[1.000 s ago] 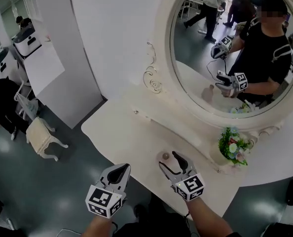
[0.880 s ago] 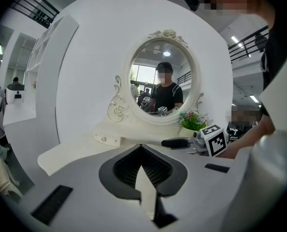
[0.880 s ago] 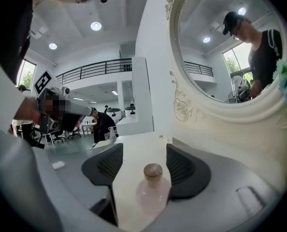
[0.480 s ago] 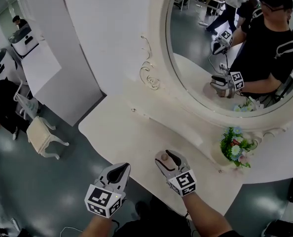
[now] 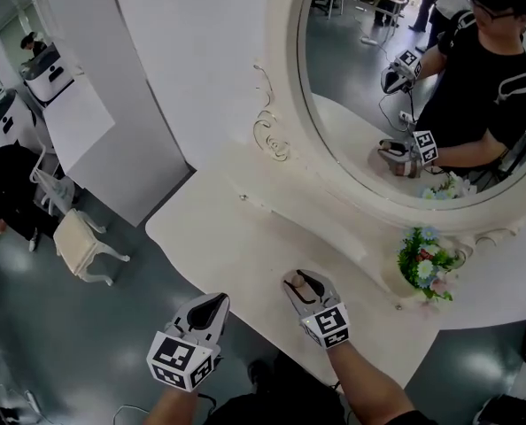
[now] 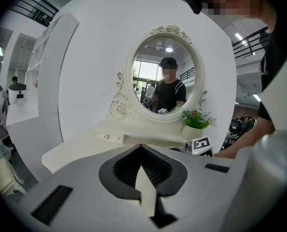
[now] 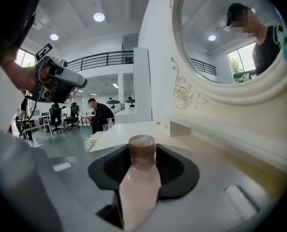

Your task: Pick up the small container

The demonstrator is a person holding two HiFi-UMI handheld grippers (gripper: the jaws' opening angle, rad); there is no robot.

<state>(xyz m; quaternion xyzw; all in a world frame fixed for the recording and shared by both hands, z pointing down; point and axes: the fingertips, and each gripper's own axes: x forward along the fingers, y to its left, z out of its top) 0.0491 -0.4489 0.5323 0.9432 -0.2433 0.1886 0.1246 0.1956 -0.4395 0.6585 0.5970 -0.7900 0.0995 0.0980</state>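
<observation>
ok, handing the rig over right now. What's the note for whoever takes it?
Left gripper: shut, empty, held just short of the dressing table's front edge.
Right gripper: jaws have just been closing and now sit on the small bottle, pale pink with a brown cap, upright near the table's front edge.
Done: reach and grip.
Left: lift the bottle; no view shows it clear of the tabletop yet. The flower pot stands off to the right, apart from it.
</observation>
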